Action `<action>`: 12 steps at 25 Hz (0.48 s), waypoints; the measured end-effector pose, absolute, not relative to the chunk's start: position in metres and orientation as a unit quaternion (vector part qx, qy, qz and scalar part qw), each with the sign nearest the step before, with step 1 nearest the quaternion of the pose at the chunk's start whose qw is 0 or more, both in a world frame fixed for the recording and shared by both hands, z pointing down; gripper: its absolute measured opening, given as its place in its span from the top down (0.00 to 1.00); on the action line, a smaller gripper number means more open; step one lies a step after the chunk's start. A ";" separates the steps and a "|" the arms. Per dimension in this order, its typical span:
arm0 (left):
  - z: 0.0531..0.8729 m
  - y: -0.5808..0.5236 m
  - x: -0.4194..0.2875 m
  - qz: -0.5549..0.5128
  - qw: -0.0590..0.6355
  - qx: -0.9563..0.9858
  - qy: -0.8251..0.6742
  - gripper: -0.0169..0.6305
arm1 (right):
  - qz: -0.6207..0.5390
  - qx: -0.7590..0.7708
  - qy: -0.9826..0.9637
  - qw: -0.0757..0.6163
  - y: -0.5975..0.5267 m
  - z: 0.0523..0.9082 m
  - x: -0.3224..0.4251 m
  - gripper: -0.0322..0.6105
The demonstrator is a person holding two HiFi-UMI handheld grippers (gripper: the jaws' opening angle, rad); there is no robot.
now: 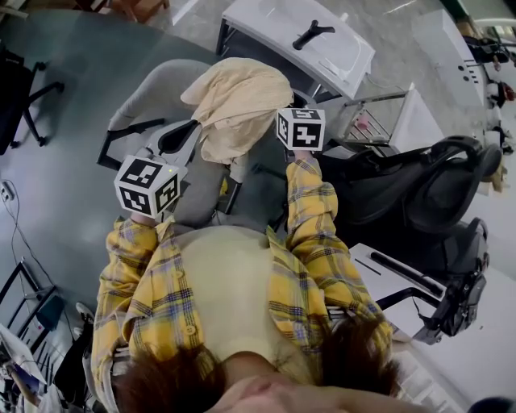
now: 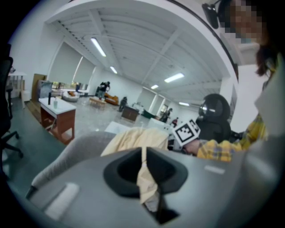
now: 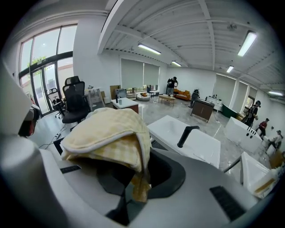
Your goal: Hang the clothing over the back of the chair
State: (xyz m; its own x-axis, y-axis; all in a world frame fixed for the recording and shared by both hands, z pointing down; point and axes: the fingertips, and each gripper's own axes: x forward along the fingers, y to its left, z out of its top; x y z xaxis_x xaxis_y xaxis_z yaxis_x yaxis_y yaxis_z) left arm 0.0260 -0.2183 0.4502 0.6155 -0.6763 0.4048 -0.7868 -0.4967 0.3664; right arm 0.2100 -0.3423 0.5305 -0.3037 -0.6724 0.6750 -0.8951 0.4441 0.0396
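The clothing (image 1: 238, 105) is a cream and pale yellow checked garment, bunched up and held between my two grippers above the grey chair (image 1: 153, 97). In the left gripper view, my left gripper (image 2: 145, 173) is shut on a narrow fold of the clothing (image 2: 133, 140), with the chair's grey back (image 2: 62, 158) below and to the left. My right gripper (image 3: 136, 179) is shut on another edge, and the bulk of the clothing (image 3: 107, 133) is heaped over its jaws. In the head view, the cloth hides both grippers' fingertips.
A white table (image 1: 274, 24) with a black handle on it stands beyond the chair. A black office chair (image 1: 419, 185) is close on the right and another (image 1: 20, 97) is at the far left. A white desk (image 3: 196, 144) lies ahead of the right gripper.
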 end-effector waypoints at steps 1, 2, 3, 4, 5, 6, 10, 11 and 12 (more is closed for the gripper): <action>0.451 -0.218 0.027 0.105 0.265 0.859 -0.425 0.93 | 0.179 0.495 -0.786 0.323 -0.341 0.535 0.212 0.87; 0.451 -0.217 0.027 0.105 0.266 0.859 -0.425 0.93 | 0.183 0.493 -0.785 0.327 -0.340 0.539 0.214 0.87; 0.451 -0.217 0.028 0.106 0.266 0.859 -0.424 0.93 | 0.187 0.492 -0.785 0.328 -0.339 0.542 0.215 0.87; 0.452 -0.216 0.028 0.106 0.266 0.859 -0.424 0.93 | 0.190 0.490 -0.785 0.329 -0.338 0.544 0.216 0.87; 0.452 -0.215 0.028 0.106 0.266 0.859 -0.425 0.93 | 0.193 0.487 -0.785 0.330 -0.336 0.546 0.217 0.87; 0.452 -0.215 0.028 0.106 0.267 0.859 -0.425 0.93 | 0.197 0.484 -0.785 0.332 -0.334 0.549 0.217 0.87; 0.454 -0.213 0.028 0.107 0.269 0.858 -0.425 0.93 | 0.215 0.468 -0.785 0.343 -0.327 0.560 0.218 0.87; 0.454 -0.213 0.028 0.108 0.269 0.858 -0.425 0.93 | 0.220 0.465 -0.785 0.345 -0.326 0.562 0.218 0.87; 0.455 -0.212 0.027 0.108 0.269 0.858 -0.425 0.93 | 0.224 0.461 -0.785 0.347 -0.324 0.564 0.219 0.87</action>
